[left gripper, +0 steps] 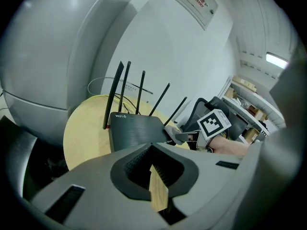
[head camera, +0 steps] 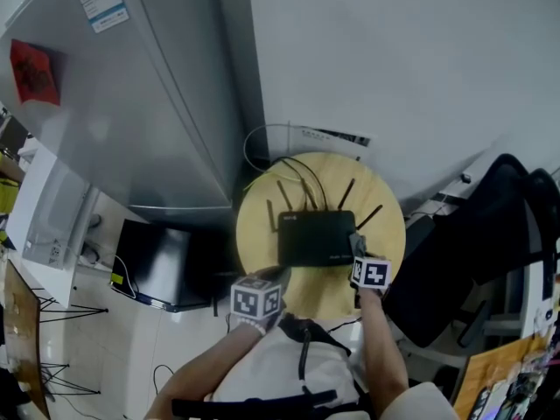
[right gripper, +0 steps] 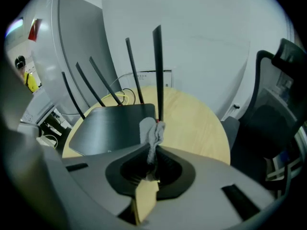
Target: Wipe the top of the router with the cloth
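Observation:
A black router [head camera: 315,237] with several upright antennas lies on a round wooden table [head camera: 258,226]. My right gripper [head camera: 357,247] is at the router's front right corner, shut on a small grey cloth [right gripper: 152,132] that sticks up between its jaws just beside the router's top [right gripper: 112,126]. From the left gripper view the same gripper [left gripper: 180,137] shows at the router's [left gripper: 136,131] right edge. My left gripper [head camera: 280,276] hovers at the router's near left corner, its jaws together with nothing between them [left gripper: 153,169].
A tall grey fridge [head camera: 149,103] stands left of the table, and a white wall is behind it. A black office chair [head camera: 477,252] sits close on the right. A black box [head camera: 166,265] rests on the floor at left. Thin cables [head camera: 262,147] loop behind the router.

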Motion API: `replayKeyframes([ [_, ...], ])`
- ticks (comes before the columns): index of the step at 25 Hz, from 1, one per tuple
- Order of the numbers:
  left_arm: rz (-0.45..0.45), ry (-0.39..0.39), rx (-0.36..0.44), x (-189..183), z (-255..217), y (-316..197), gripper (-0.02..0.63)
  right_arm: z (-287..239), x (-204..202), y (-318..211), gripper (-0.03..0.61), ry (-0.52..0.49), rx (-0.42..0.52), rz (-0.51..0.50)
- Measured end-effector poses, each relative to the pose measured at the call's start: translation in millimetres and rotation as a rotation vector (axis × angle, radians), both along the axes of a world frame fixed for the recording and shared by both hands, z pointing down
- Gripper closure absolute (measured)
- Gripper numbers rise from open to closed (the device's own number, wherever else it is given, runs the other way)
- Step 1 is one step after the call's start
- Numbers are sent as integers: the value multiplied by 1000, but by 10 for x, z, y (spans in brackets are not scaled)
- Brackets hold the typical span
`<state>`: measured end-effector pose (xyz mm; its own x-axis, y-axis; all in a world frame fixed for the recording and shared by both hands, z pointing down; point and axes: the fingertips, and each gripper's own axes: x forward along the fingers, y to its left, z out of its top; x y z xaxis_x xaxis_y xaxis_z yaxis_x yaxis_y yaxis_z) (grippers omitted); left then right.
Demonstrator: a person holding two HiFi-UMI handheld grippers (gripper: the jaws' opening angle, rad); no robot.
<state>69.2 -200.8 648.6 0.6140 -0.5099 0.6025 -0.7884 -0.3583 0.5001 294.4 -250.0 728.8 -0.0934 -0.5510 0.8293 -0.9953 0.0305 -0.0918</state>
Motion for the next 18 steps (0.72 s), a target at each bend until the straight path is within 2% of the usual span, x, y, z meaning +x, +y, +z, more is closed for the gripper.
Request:
replayKeyframes([
  [10,-10,8,-13,-46,27,41,615,86,-89,193,541,-35,-15,25],
  [18,-36,1,-21,-157,61,65,615,96,-592,294,541,-78,-25,-57],
])
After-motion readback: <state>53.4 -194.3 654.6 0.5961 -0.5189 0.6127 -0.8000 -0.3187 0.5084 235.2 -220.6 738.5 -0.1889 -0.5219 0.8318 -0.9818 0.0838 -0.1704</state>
